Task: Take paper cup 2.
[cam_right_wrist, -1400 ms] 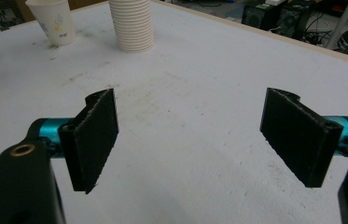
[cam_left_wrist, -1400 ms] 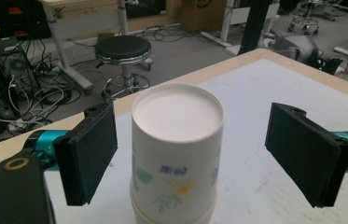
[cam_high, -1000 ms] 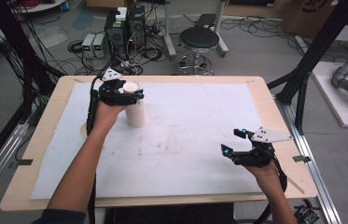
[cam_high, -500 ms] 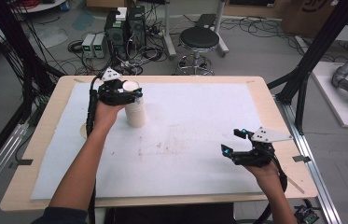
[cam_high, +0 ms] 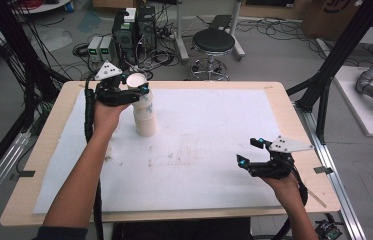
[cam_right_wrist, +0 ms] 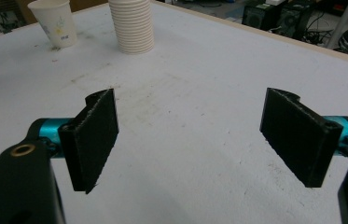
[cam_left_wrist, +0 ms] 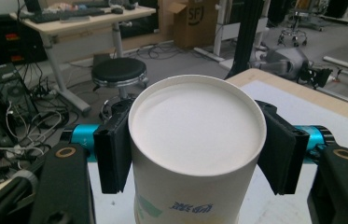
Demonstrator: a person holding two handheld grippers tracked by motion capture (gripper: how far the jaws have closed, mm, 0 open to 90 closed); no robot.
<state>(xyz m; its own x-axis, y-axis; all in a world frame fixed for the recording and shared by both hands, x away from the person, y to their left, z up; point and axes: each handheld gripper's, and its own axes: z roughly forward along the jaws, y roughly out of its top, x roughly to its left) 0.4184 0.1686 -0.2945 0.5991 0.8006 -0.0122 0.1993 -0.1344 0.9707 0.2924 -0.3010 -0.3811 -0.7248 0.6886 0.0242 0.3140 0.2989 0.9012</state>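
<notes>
The left gripper (cam_high: 135, 90) is clamping both pads against the sides of a paper cup (cam_left_wrist: 195, 149), its jaws having just been closing on it, and is holding it right at the top of the stack of cups (cam_high: 145, 120) standing near the far left of the white table (cam_high: 214, 135). The right gripper (cam_high: 254, 152) is hovering over the table's near right part with its jaws spread wide and nothing between them.

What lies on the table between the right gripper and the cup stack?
Nothing: in the high view, bare white table cover separates the right gripper from the cup stack.
</notes>
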